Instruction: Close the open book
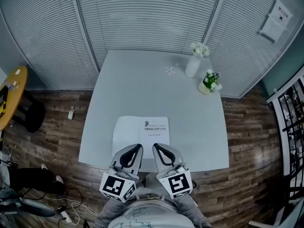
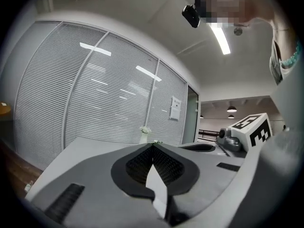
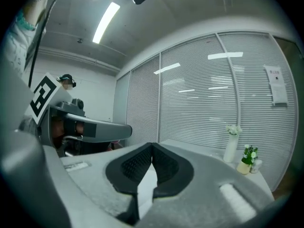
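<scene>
Open book [image 1: 141, 133] lies flat just ahead of both grippers, spine pointing away. Left gripper [image 1: 138, 147] and right gripper [image 1: 156, 147] are clenched, empty, equally near.

Office: blinded glass partitions [image 1: 142, 18] (posted notice [image 1: 276, 20]).

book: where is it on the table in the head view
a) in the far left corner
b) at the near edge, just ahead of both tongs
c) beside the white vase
b: the book lies open at the table's near edge, right before the left tongs and right tongs, well away from the vase.
</scene>
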Tool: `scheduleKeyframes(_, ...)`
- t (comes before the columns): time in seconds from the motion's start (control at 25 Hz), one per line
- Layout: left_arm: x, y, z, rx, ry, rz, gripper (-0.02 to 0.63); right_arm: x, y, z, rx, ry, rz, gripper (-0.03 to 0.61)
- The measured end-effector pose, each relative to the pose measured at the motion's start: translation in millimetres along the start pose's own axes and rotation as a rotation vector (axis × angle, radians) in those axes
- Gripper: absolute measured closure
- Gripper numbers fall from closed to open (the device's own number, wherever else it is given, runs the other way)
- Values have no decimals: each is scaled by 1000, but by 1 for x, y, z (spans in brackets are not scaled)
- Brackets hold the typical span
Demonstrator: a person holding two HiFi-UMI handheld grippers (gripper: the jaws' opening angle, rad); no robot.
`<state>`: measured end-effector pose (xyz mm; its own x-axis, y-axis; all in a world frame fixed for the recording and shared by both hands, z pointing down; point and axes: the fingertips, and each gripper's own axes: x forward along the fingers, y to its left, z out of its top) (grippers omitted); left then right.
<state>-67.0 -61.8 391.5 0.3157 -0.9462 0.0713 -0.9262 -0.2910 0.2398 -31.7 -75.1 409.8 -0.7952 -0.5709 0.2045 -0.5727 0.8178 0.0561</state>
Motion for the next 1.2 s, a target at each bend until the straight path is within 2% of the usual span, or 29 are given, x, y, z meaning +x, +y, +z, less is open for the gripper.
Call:
scheduleKeyframes(0.2,22,7,-12,22,20,48,615,7,-16,-5,-1,-4,53,576)
scheduleKeyframes(0.52,32,32,-33,-17,72,64,615,19,-23,-27,9,36,65,577)
scheduleKeyframes(0.84,33,84,-62,-47,166,55,601,45,-18,-31,19,75,-11,575)
scheduleKeyframes(1.2,3,161,-130,-113,317,92,557,65,1,-47,34,114,-110,575)
